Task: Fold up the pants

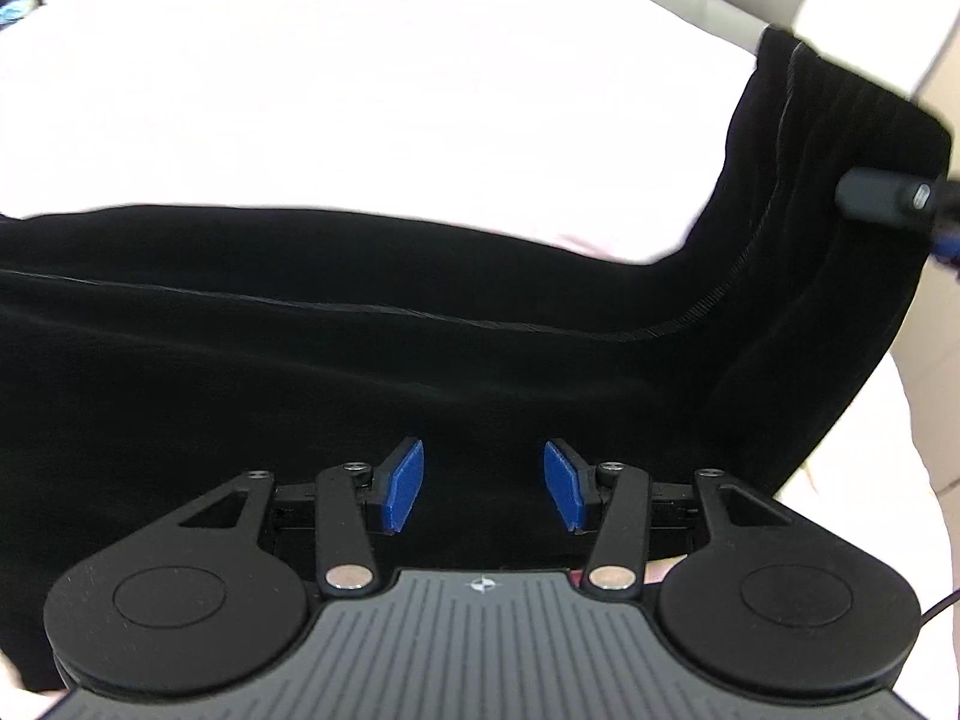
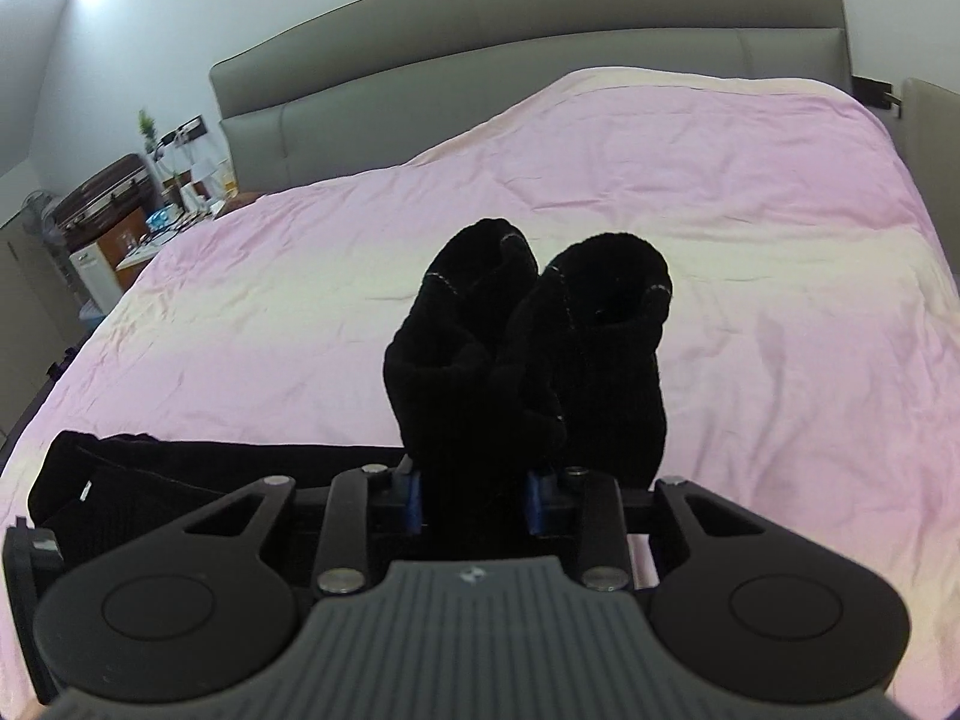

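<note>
Black pants [image 1: 360, 360] lie across the pink bed sheet [image 1: 360, 90], with one end lifted up at the right [image 1: 840, 210]. My left gripper [image 1: 483, 489] is open just above the flat black cloth, its blue pads [image 1: 405, 489] apart and empty. My right gripper [image 2: 474, 501] is shut on the pants' leg cuffs [image 2: 528, 348], which stick up bunched between the blue pads. The rest of the pants [image 2: 150, 480] lies flat at the lower left of the right wrist view. Part of the right gripper [image 1: 888, 204] shows at the raised end in the left wrist view.
The bed's grey padded headboard [image 2: 540, 60] stands at the far end. A cluttered side table with a suitcase and bottles [image 2: 132, 204] is at the left of the bed. The pink sheet [image 2: 750, 240] stretches wide beyond the pants.
</note>
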Tool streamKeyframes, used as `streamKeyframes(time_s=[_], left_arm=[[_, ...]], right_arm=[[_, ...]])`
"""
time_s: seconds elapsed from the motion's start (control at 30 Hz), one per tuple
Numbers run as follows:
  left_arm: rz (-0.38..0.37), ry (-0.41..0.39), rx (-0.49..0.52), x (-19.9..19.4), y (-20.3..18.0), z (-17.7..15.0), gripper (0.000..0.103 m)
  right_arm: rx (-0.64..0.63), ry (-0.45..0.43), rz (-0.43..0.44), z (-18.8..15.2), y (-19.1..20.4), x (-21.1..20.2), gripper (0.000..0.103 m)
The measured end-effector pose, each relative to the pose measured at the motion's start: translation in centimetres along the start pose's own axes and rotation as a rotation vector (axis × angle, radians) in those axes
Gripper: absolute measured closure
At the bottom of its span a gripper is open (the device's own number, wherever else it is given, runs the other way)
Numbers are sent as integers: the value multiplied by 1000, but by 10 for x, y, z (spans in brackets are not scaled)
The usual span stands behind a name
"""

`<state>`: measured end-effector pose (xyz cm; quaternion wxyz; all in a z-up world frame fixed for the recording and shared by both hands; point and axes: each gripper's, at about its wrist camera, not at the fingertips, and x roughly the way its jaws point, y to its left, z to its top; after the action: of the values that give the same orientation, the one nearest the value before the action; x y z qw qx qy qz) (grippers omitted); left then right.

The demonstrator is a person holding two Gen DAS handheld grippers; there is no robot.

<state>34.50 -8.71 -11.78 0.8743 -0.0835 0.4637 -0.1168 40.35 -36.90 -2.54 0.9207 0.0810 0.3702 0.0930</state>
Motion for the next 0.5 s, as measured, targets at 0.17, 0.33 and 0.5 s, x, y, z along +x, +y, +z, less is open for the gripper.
streamKeyframes(time_s=[0.17,0.33,0.5], left_arm=[[88,-27,-17,-25,66,9,47],[118,-26,-55,-32,116,9,47],[125,-12,-68,-25,125,3,47]], right_arm=[[-117,76,46,-19,73,33,77],[-300,188,36,-60,133,90,79],[-440,348,9,-106,166,139,79]])
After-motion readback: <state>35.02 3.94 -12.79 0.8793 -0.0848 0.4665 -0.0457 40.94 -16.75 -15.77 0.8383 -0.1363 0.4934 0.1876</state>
